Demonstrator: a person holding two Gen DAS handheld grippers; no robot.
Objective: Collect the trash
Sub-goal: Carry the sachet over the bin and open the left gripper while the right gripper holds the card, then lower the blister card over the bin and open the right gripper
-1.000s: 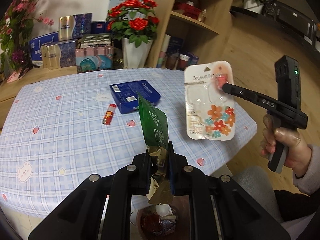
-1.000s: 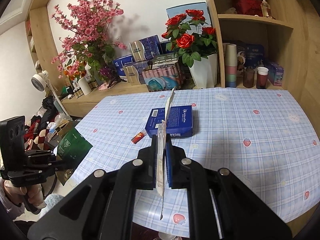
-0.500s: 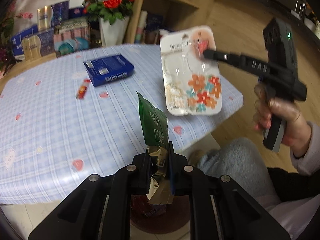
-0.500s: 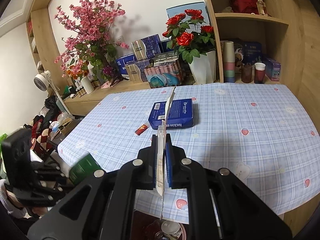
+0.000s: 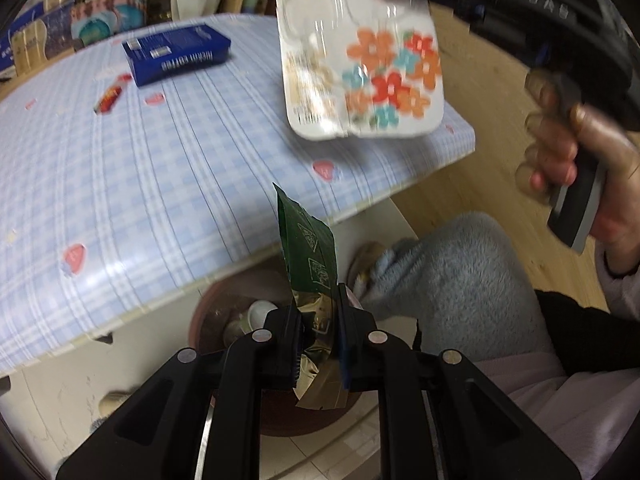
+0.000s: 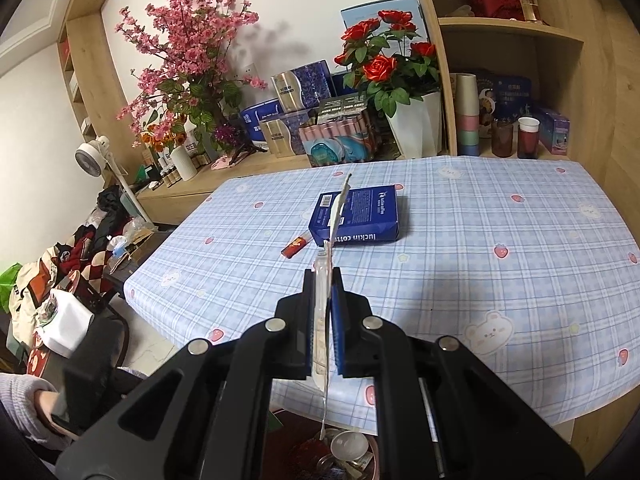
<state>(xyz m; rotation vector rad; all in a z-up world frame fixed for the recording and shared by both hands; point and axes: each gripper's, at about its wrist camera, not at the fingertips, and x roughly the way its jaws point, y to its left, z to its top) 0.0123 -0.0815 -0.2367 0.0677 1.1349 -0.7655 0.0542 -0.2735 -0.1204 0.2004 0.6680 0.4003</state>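
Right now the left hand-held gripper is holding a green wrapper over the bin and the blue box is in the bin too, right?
Not quite. The blue box lies on the table, not in the bin; the left wrist view shows it. The left hand-held gripper does hold the green wrapper over the bin.

The right gripper (image 6: 323,300) clamped a flat package (image 6: 326,288) edge-on above the checked table (image 6: 500,280), near a blue box (image 6: 360,216).

Green wrapper (image 5: 308,248) upright above trash bin (image 5: 208,316).
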